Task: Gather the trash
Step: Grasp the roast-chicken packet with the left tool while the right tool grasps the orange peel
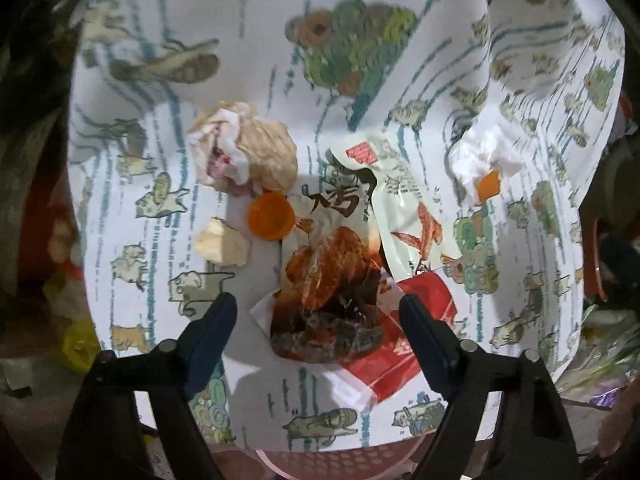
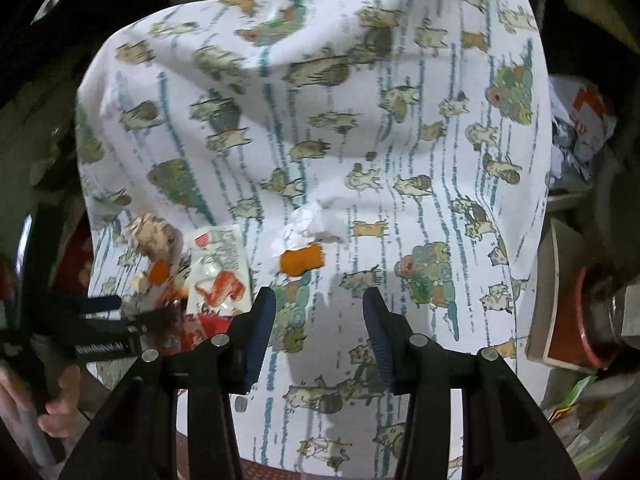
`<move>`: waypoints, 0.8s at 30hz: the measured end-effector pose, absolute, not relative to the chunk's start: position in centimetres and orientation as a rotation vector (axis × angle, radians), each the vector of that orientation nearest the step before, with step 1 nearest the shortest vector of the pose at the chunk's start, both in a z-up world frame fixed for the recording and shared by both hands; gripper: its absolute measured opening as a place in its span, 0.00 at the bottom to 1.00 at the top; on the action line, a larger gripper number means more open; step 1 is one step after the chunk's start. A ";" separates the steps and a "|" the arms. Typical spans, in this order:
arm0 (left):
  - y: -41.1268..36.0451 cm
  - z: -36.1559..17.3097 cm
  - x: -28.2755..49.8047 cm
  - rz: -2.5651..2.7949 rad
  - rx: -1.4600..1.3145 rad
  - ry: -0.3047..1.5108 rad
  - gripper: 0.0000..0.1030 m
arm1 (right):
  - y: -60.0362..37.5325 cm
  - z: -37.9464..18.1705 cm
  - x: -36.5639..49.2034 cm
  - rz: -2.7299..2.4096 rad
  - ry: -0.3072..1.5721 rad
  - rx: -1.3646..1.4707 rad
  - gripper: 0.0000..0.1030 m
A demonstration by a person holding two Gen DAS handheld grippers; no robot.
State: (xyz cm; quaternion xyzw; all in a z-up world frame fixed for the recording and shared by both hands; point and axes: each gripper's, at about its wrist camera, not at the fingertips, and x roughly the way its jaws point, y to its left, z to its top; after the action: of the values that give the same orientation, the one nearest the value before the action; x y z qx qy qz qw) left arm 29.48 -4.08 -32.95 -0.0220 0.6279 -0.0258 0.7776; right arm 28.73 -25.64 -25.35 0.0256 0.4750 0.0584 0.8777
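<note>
Trash lies on a cat-print cloth [image 1: 248, 24]. My left gripper [image 1: 318, 306] is open, its blue fingers either side of a greasy clear wrapper [image 1: 328, 300] lying over a red packet [image 1: 420, 320]. Beyond it are a white snack pouch [image 1: 400, 200], an orange cap [image 1: 269, 216], a crumpled tissue wad [image 1: 244, 148], a cream chunk [image 1: 222, 242] and white tissue with an orange piece [image 1: 489, 185]. My right gripper [image 2: 319, 300] is open and empty, just short of that orange piece [image 2: 301, 263] and white tissue [image 2: 316, 222]. The left gripper [image 2: 100, 308] shows at the left of the right wrist view.
The cloth [image 2: 340, 120] drapes over a raised surface with folds at the far right. Dark clutter surrounds it: a red bowl [image 2: 576, 328] and crumpled packaging [image 2: 580, 128] on the right, yellow plastic [image 1: 80, 340] on the left. A pink basket rim [image 1: 332, 464] shows below the cloth's front edge.
</note>
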 end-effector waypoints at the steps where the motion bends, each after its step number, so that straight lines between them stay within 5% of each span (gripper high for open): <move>1: -4.2 -33.3 29.6 -0.057 -0.045 1.366 0.79 | -26.0 -25.5 29.0 0.118 0.996 0.067 0.46; 6: -4.7 -35.1 29.9 -0.046 -0.043 1.413 0.58 | -27.3 -25.9 30.0 0.100 1.015 0.109 0.46; 24: -2.5 -31.3 27.4 -0.101 -0.104 1.337 0.52 | -25.5 -27.4 34.3 0.177 1.107 0.229 0.52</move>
State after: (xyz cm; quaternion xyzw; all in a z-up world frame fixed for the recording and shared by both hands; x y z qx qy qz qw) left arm 27.38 -2.45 -31.34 -0.0480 0.6192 -0.0466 0.7824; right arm 34.30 -25.54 -27.40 0.1083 0.5236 0.0839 0.8408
